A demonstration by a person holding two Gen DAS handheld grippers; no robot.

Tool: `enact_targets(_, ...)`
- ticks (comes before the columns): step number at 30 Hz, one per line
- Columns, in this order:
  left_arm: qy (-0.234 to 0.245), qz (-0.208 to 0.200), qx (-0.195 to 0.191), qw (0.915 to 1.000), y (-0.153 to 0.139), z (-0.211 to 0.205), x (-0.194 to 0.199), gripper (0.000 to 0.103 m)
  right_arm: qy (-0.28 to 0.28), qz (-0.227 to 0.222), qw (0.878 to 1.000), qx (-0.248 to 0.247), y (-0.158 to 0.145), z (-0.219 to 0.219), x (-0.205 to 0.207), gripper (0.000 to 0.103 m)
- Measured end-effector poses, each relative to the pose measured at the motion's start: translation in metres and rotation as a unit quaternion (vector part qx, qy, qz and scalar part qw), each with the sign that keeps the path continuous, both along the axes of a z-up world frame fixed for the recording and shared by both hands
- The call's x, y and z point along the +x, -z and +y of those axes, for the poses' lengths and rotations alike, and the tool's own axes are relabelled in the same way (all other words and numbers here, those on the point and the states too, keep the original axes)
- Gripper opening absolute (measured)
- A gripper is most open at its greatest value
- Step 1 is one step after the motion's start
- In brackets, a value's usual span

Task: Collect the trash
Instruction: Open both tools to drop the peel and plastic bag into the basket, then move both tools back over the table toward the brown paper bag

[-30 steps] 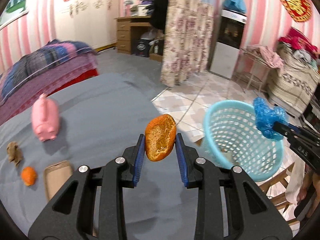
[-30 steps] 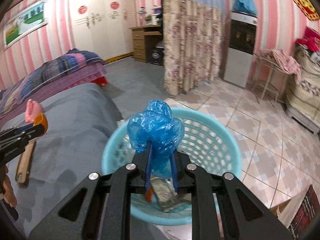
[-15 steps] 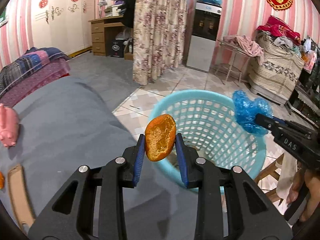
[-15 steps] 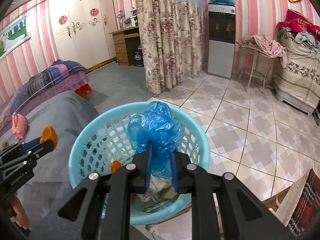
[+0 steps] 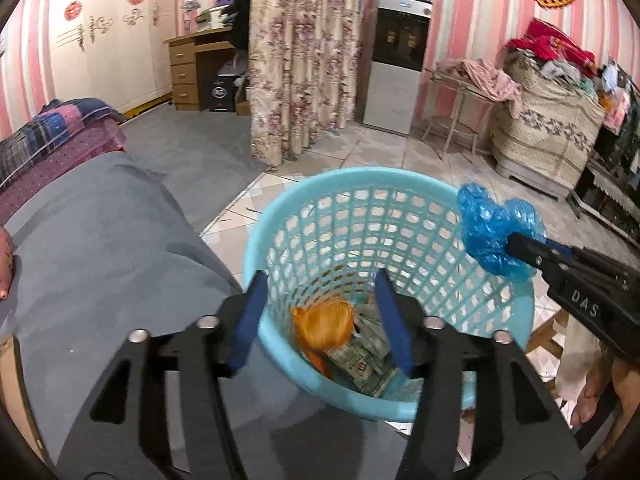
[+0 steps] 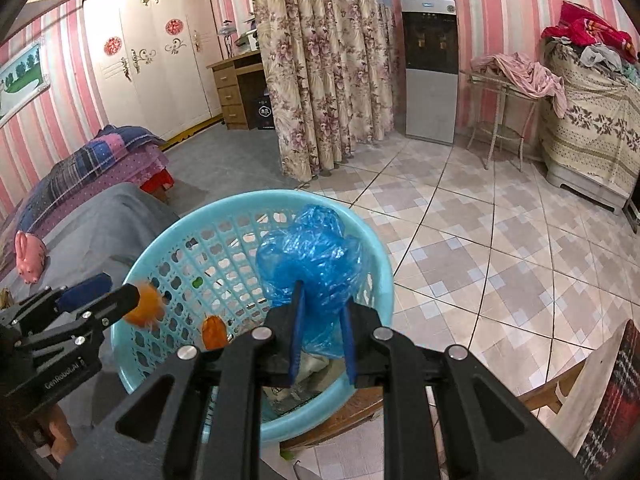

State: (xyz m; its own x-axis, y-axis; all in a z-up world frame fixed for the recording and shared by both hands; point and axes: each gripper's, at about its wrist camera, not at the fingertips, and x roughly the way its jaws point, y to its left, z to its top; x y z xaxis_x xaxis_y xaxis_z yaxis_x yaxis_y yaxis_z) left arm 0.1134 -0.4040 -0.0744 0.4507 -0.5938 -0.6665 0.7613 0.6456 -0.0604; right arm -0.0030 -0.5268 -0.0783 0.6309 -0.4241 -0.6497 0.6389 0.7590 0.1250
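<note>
A light blue plastic basket (image 5: 256,240) (image 6: 372,256) stands beside the grey-covered table. My left gripper (image 5: 318,304) is open over the basket's near rim. An orange peel (image 5: 322,324) is blurred in the air just below the open fingers, inside the basket; in the right wrist view it shows beside the left fingertip (image 6: 144,308). Another orange piece (image 6: 212,332) and paper wrappers (image 5: 360,364) lie at the bottom. My right gripper (image 6: 320,304) is shut on a crumpled blue plastic bag (image 6: 312,256) (image 5: 492,236) and holds it over the basket's right rim.
A grey-covered table (image 5: 100,264) lies left of the basket, with a pink pig toy (image 6: 30,256) on it. A wooden stool (image 6: 340,416) is under the basket. Tiled floor (image 6: 500,240), a floral curtain (image 5: 304,68) and a water dispenser (image 5: 396,60) are beyond.
My left gripper has moved over the basket and opened, letting go of the orange peel, which is falling in. The right gripper still holds the blue bag over the basket.
</note>
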Motion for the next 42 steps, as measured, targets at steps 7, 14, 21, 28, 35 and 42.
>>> enact_targets(7,-0.055,-0.023,0.015,0.9981,-0.011,0.028,0.015,0.080,-0.029,0.010,0.999,-0.010,0.000,0.017,0.020,0.017)
enact_targets(14,-0.108,-0.020,0.017,0.9938,-0.031,0.082,0.036,0.088,-0.030,0.024,0.999,-0.015,0.001,0.029,0.042,0.023)
enact_targets(21,-0.151,-0.014,-0.001,0.9884,-0.054,0.122,0.050,0.091,-0.006,0.006,1.000,-0.019,-0.009,0.038,0.040,0.075)
enact_targets(28,-0.171,-0.043,0.014,0.9842,-0.066,0.155,0.054,0.094,0.010,-0.023,0.999,-0.024,-0.027,0.054,0.046,0.090)
enact_targets(35,-0.187,-0.052,0.020,0.9808,-0.075,0.188,0.063,0.097,-0.033,-0.024,0.998,-0.044,-0.042,0.087,0.063,0.092)
enact_targets(42,-0.217,-0.055,0.026,0.9743,-0.078,0.231,0.080,0.097,-0.082,-0.019,0.996,-0.043,-0.044,0.125,0.090,0.092)
